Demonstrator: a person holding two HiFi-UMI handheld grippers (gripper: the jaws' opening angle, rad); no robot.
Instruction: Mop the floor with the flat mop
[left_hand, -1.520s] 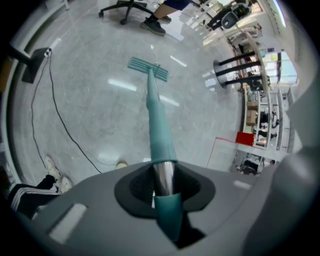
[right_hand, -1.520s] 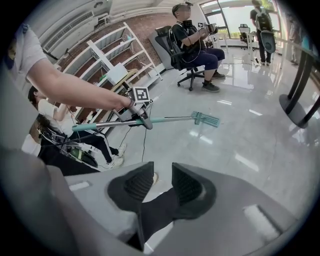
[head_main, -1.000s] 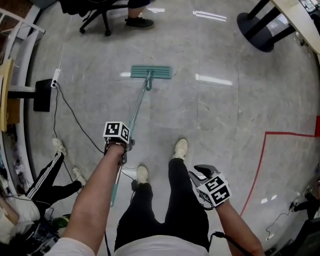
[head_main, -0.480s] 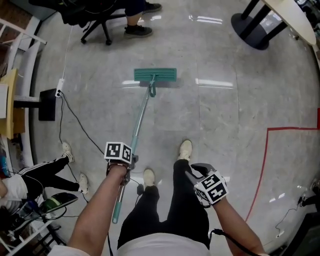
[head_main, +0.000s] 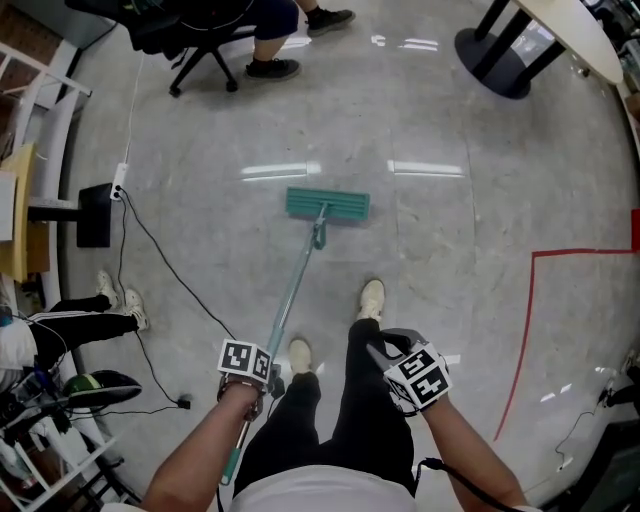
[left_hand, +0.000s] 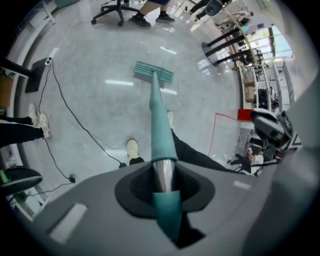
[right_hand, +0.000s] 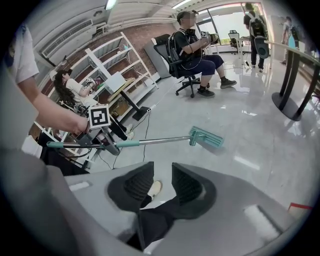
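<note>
A lab-like workroom with a polished grey floor. Beside the swivel office chair (right_hand: 176, 62), white metal shelves (right_hand: 112, 77) line a brick wall (right_hand: 135, 32). A power strip (head_main: 118, 180) lies near it, and red floor tape (head_main: 585, 252) runs well apart.

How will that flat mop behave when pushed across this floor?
The flat mop probably glides easily: its wide head lies flat on glossy floor. Its pole looks straight and stiff, likely light: the left tool alone holds it.
</note>
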